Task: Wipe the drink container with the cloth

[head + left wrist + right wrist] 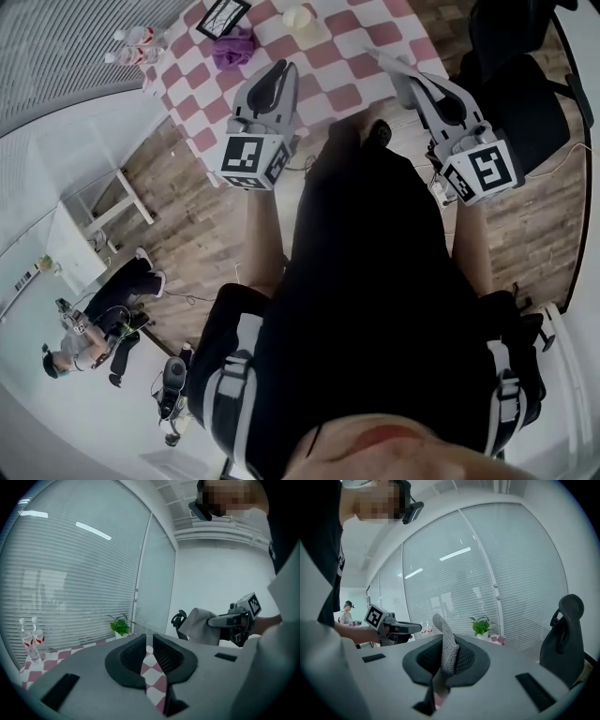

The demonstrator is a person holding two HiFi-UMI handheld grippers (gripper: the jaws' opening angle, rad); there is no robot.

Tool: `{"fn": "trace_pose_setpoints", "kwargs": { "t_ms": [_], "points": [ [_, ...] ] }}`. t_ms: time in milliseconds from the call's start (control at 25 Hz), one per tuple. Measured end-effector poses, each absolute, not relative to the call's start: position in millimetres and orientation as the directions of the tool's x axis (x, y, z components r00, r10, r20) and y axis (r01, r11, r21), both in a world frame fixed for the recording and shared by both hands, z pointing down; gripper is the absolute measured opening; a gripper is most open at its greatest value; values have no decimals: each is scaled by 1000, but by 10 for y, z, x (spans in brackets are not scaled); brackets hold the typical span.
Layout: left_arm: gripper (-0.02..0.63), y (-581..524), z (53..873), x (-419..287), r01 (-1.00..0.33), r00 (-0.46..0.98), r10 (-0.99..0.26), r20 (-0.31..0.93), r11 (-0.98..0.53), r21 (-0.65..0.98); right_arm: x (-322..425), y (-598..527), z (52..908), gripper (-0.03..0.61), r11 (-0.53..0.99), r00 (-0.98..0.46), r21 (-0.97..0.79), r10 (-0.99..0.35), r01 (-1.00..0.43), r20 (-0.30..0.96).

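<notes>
Right gripper (444,645): clenched on grey cloth (446,629). Left gripper (149,642): closed, empty. Step: approach. Next: carry cloth to cup (298,19) on desk (349,95) ahead.

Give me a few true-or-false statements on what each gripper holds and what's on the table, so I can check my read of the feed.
1. The right gripper is shut on a grey cloth. True.
2. The left gripper holds the cream cup. False: its jaws are together with nothing between them, and the cup stands on the checked table.
3. A purple cloth lies on the table. True.
4. The water bottles stand right beside the cup. False: in the head view they are at the table's left corner, with the purple cloth between them and the cup.
5. A potted plant stands by the window blinds. True.
</notes>
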State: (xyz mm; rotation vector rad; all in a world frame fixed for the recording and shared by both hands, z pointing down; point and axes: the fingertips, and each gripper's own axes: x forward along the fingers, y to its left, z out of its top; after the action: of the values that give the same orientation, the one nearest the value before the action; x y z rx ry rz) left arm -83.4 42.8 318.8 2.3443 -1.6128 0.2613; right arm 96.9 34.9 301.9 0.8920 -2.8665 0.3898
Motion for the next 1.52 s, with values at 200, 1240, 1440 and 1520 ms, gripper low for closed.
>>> {"fn": "trace_pose_setpoints", "kwargs": {
  "t_ms": [200,1240,1440,1520],
  "points": [
    [90,161,3424,-1042,-923,386,-861,332,-365,126,725,160,3001,29,789,-808,-183,-552,-586,206],
    [301,-783,4713,-1052,-831,514,-675,529,-546,110,314,-220,3513,29,691,-712,-201,-616,-694,338],
    [301,-836,4757,-981,-832,514,-671,534,-542,120,307,-326,3535,29,698,-718,-204,-608,-687,339],
    [301,-868,4775,-989,-836,506,-673,540,-536,116,309,-361,3566,29,703,-723,-204,-600,-681,343]
  ]
}}
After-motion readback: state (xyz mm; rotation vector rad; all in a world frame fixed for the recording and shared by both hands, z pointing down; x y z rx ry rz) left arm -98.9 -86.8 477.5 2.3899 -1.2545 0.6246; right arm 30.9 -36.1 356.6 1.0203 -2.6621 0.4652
